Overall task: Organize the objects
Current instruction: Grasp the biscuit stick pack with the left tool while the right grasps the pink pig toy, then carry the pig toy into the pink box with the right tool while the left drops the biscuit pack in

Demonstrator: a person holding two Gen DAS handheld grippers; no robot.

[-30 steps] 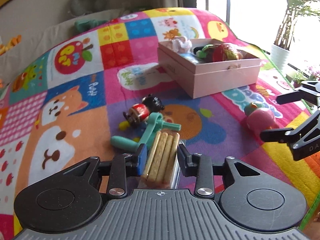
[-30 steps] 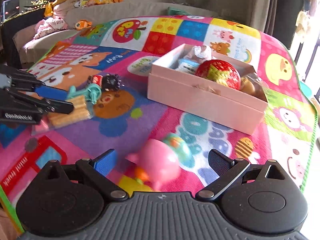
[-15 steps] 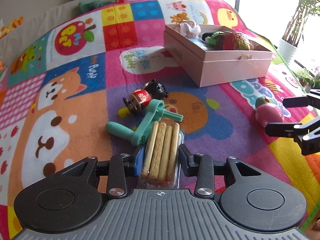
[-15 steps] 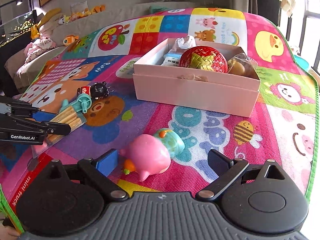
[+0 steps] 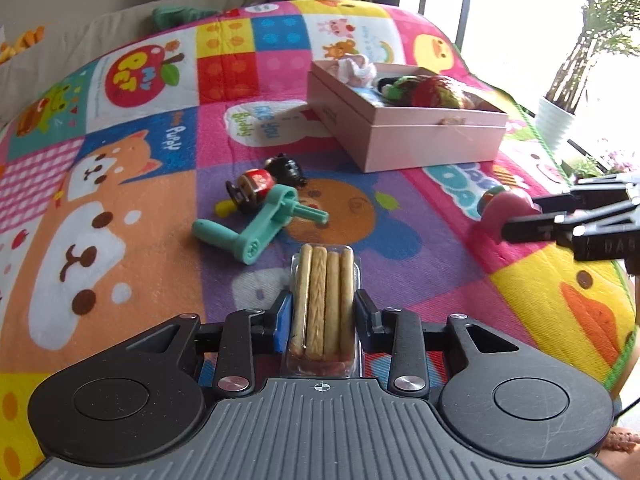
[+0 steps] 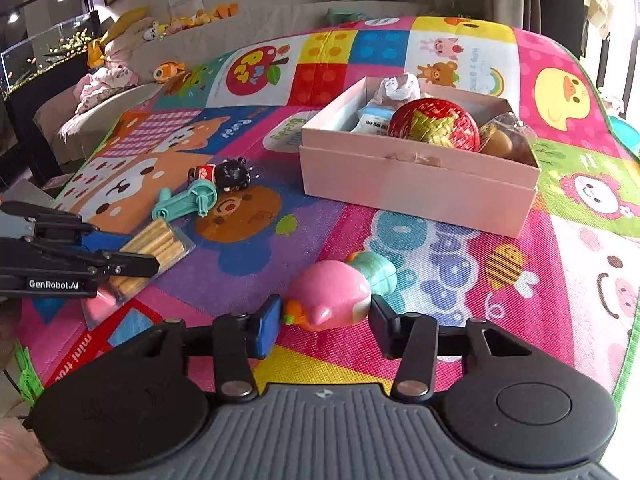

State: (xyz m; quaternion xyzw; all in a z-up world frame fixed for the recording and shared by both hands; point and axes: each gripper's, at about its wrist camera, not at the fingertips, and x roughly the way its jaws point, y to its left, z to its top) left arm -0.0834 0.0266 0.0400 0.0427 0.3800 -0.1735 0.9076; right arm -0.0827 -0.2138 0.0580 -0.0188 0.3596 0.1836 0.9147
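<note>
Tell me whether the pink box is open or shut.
Open. The pink box has no lid on top, and the red-and-gold woven ball and other items inside show above its rim.

A home living room: cartoon play mat [image 6: 460, 52], sofa [image 6: 280, 20] with plush toys [image 6: 200, 14], fish tank [image 6: 44, 56].

A clear pack of biscuit sticks [image 5: 323, 304] is laid flat near-left; a pink pig toy [image 6: 330, 295] is tipped over near-right; the pink box [image 6: 416, 184], far right, is left open and half-filled.
</note>
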